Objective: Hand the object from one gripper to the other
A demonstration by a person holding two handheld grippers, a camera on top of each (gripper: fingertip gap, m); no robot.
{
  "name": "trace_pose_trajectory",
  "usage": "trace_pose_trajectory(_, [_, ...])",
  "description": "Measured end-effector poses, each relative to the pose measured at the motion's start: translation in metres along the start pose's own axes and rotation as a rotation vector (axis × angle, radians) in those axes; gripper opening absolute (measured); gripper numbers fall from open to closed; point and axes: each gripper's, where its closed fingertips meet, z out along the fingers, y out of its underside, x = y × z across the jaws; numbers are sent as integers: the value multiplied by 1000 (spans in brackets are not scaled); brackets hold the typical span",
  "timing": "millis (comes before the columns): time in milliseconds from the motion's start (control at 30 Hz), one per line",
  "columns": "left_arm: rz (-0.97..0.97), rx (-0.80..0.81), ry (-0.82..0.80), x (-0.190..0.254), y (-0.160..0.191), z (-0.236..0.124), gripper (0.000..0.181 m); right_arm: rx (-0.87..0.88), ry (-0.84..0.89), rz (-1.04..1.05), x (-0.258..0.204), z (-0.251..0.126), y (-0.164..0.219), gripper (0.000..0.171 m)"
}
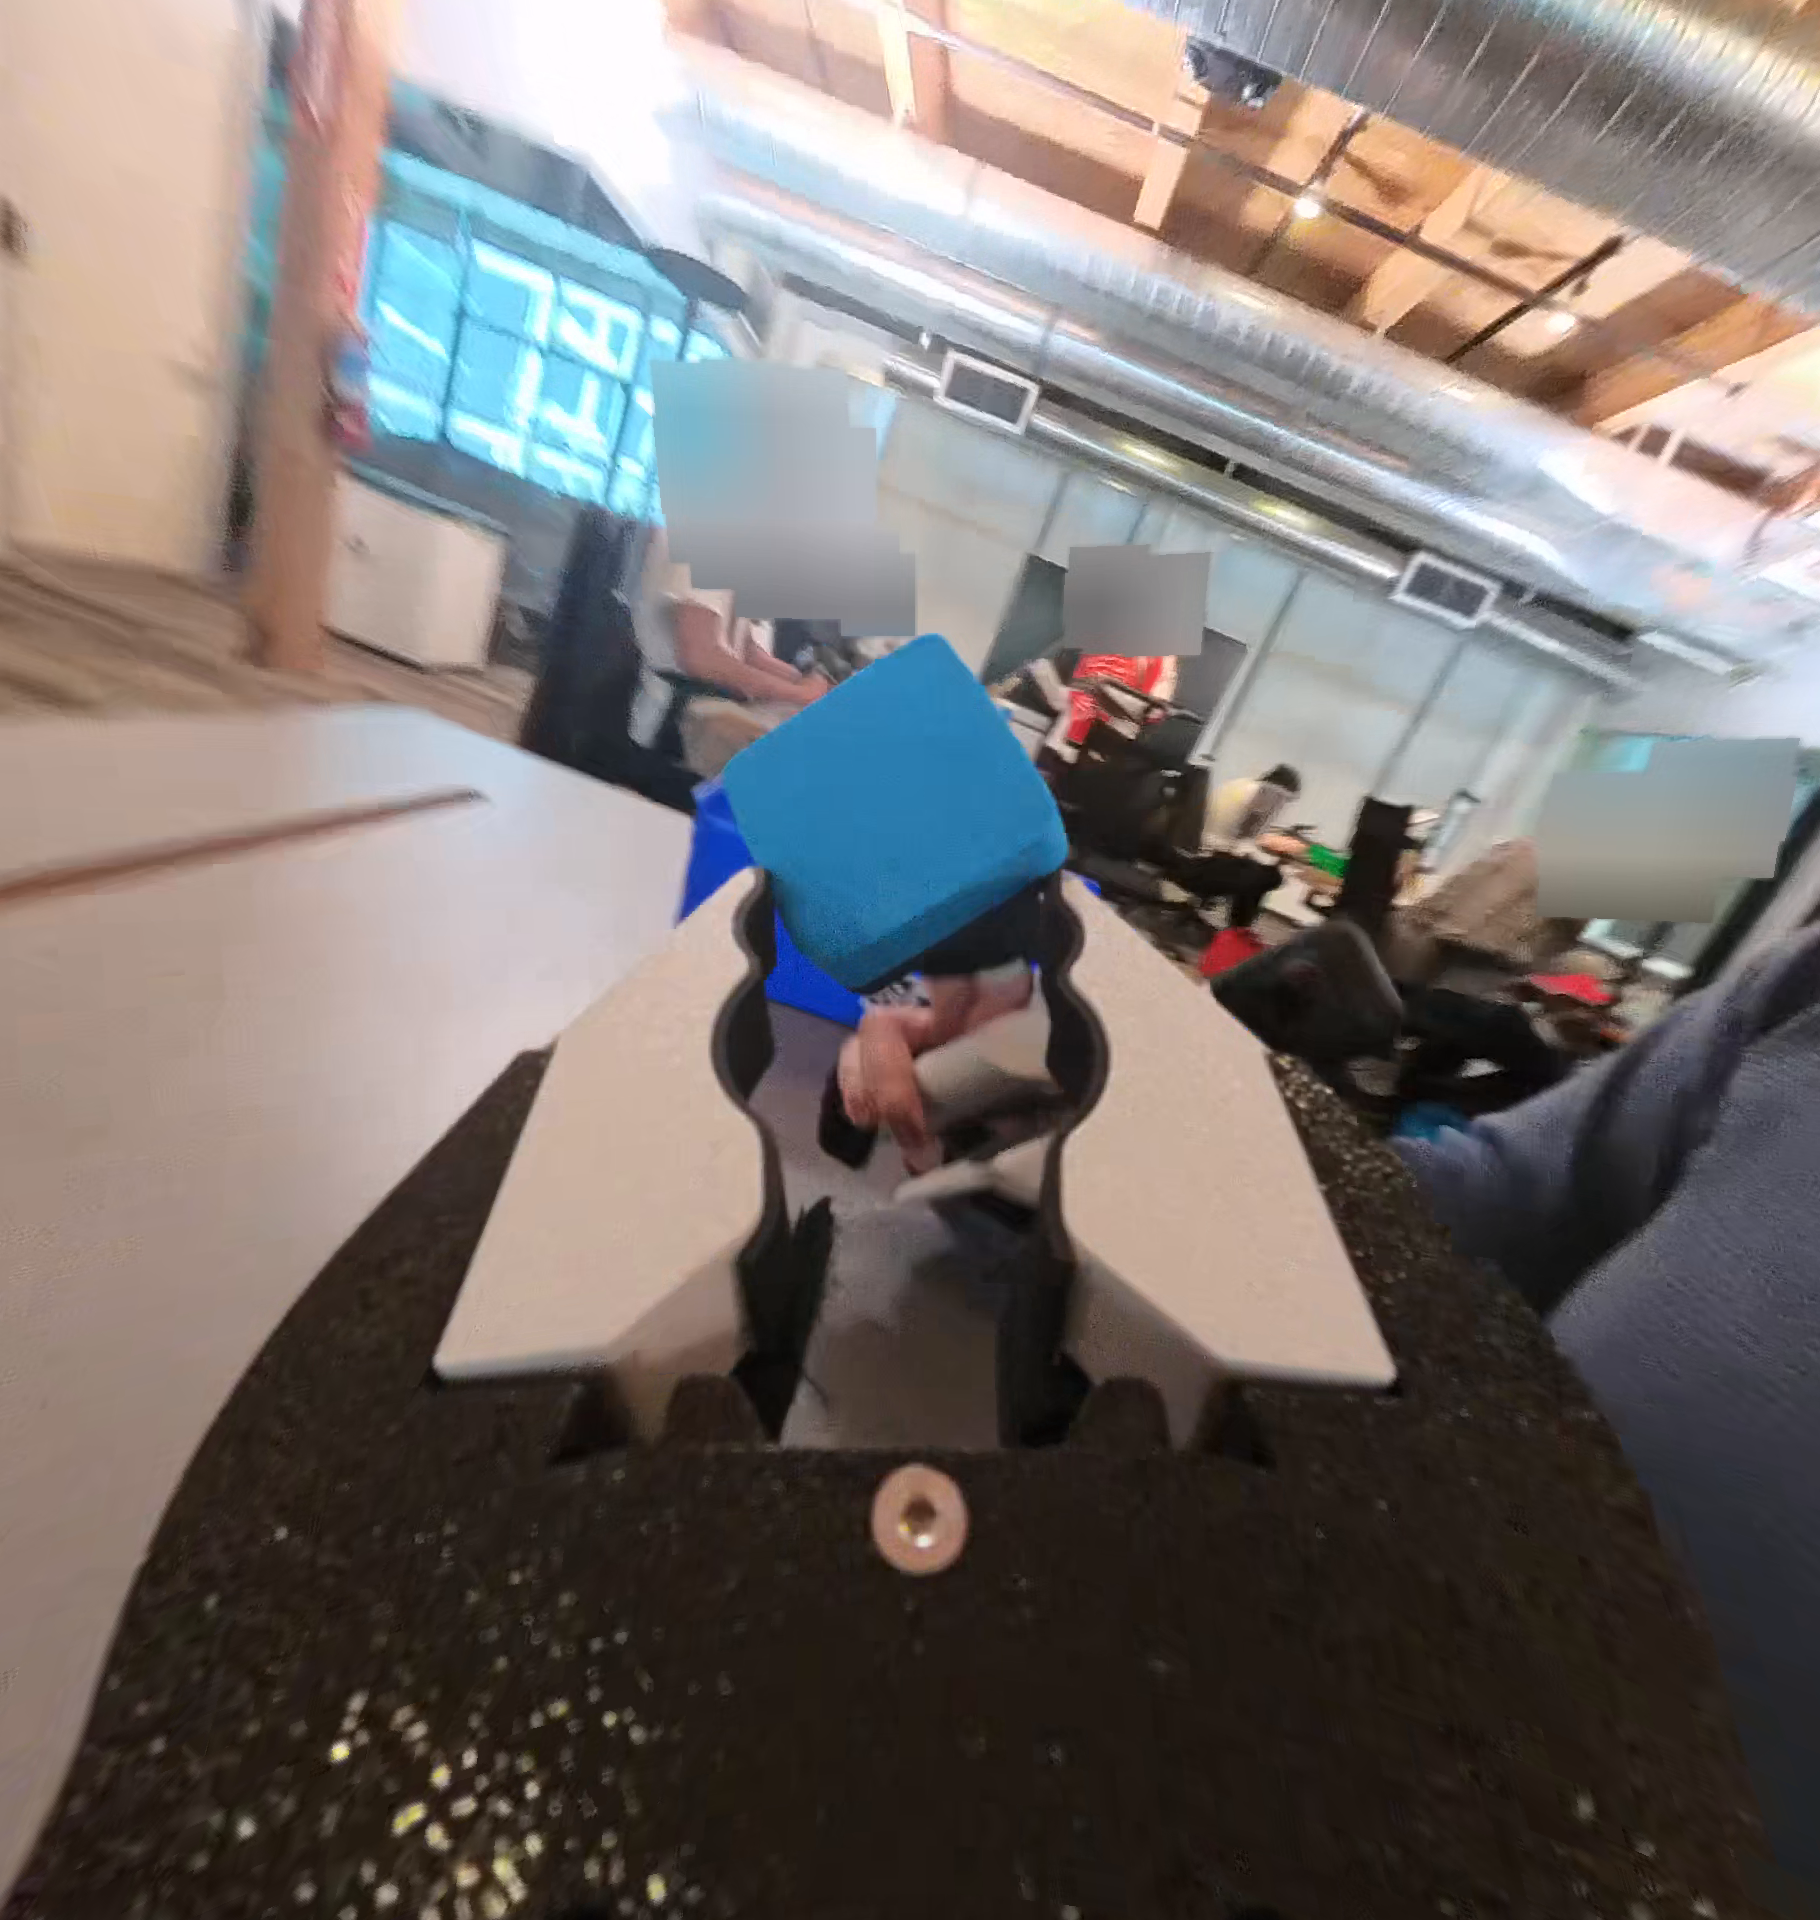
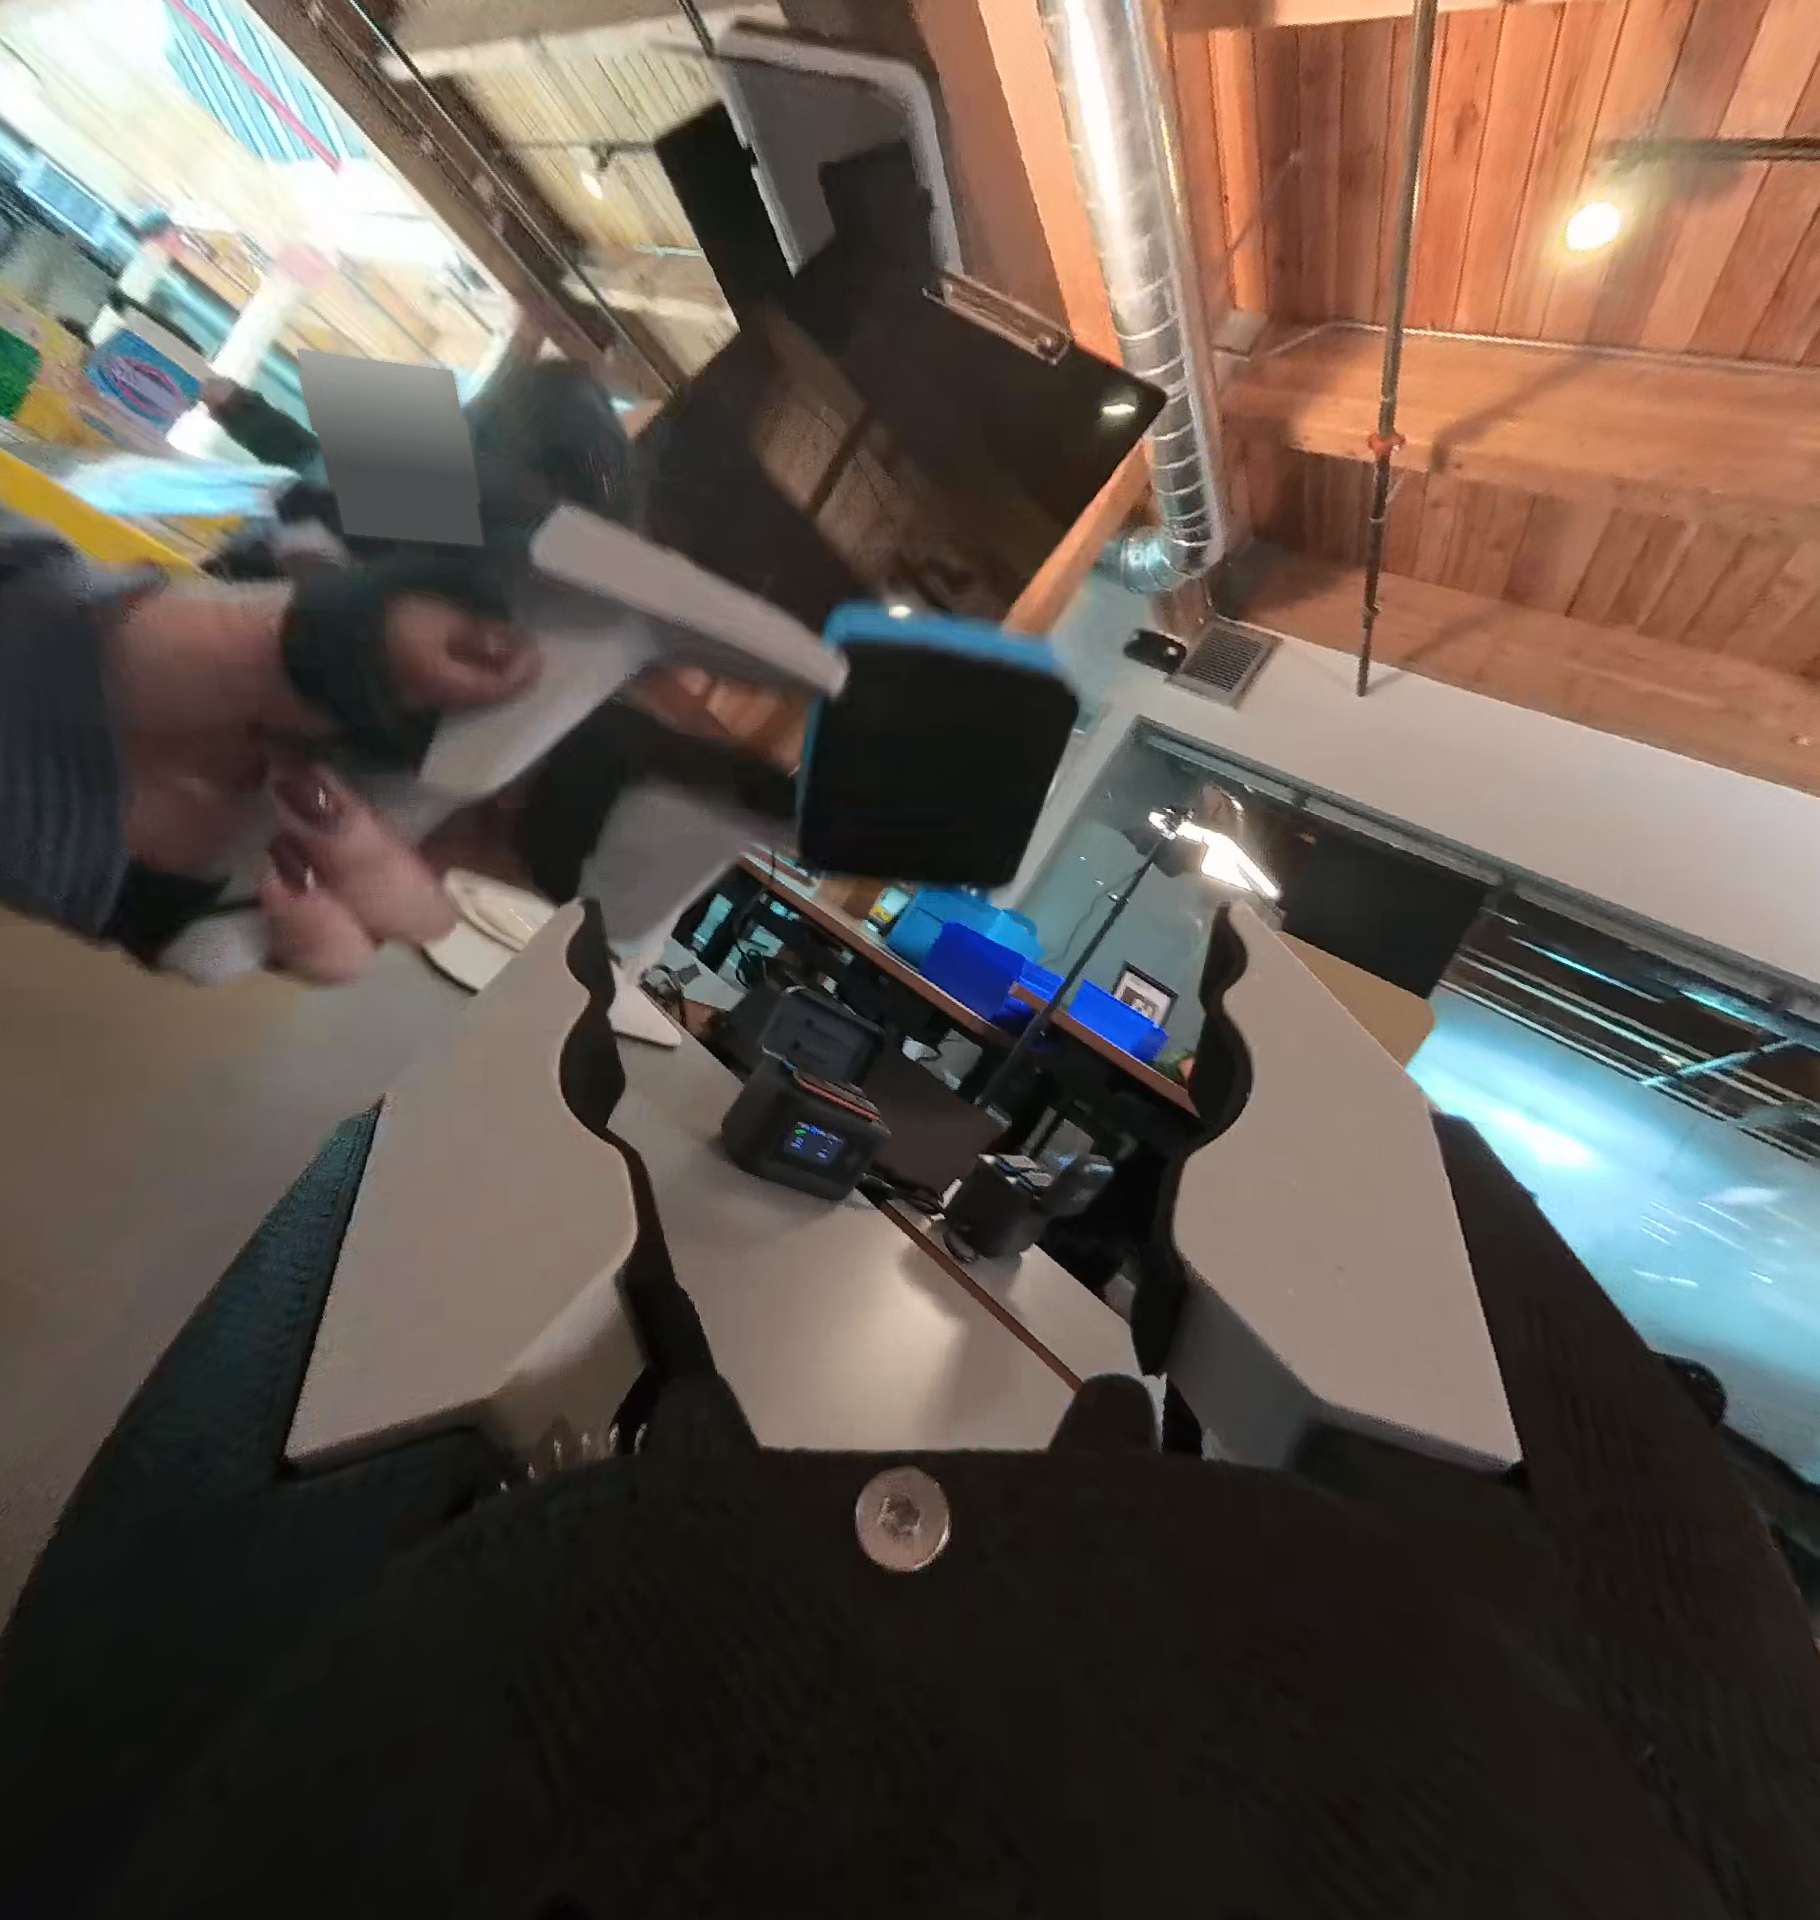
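The object is a square blue pad (image 1: 890, 805) with a black flat face. My left gripper (image 1: 906, 896) is shut on its lower edge and holds it up in the air. In the right wrist view the pad (image 2: 937, 764) shows its black face, with a blue rim along the top, held by the left gripper's grey fingers (image 2: 677, 608) in a hand (image 2: 345, 831). My right gripper (image 2: 908, 920) is open and empty, its fingertips just below the pad and apart from it. Part of the right gripper and its hand (image 1: 890, 1081) shows between the left fingers.
A white table (image 1: 210, 987) lies to the left. In the right wrist view, small black devices (image 2: 802, 1132) sit on a grey table (image 2: 864, 1288), with blue bins (image 2: 979, 956) on a desk behind. A grey sleeve (image 1: 1664, 1143) is at the right. People sit in the background. Only a small space, under 4 cm, lies between the two pairs of fingers.
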Motion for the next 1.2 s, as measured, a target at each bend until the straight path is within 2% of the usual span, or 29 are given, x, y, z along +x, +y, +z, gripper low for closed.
trace_pose_trajectory(133, [-180,-13,60,0,29,2,49,-32,-24,0,-5,-1,1,100])
trace_pose_trajectory(233, [-221,-39,85,5,46,5,49,-77,-48,-13,-13,1,8,91])
trace_pose_trajectory(267, [-230,-48,94,7,50,6,50,-95,-56,-8,-15,1,10,86])
trace_pose_trajectory(300, [-242,-45,90,7,53,7,50,-122,-69,1,-17,1,14,65])
trace_pose_trajectory(400, [-266,-21,82,1,53,2,51,-200,-109,92,-20,4,23,60])
trace_pose_trajectory(467, [-169,-35,64,-2,54,-4,67,-241,-100,217,-15,4,32,59])
trace_pose_trajectory(533, [68,-81,-57,-16,56,-12,83,-289,-125,416,-12,3,43,60])
trace_pose_trajectory(667, [651,-204,-304,-41,60,-21,82,-337,-222,910,-16,2,56,60])
trace_pose_trajectory(767, [895,-343,-337,-47,81,-10,87,-327,-272,1208,-18,4,54,59])
trace_pose_trajectory(833, [1018,-317,-364,-39,78,-3,79,-282,-226,1345,-13,6,57,60])
trace_pose_trajectory(933, [1075,-207,-454,-33,58,0,55,-215,-172,1482,-11,9,60,60])
trace_pose_trajectory(1033, [1028,-193,-493,-39,54,1,49,-173,-165,1547,-17,14,59,60])
trace_pose_trajectory(1133, [965,-194,-517,-46,52,0,52,-157,-175,1558,-23,18,56,60])
trace_pose_trajectory(1200, [947,-180,-515,-48,49,-2,41,-161,-188,1548,-27,20,54,60])
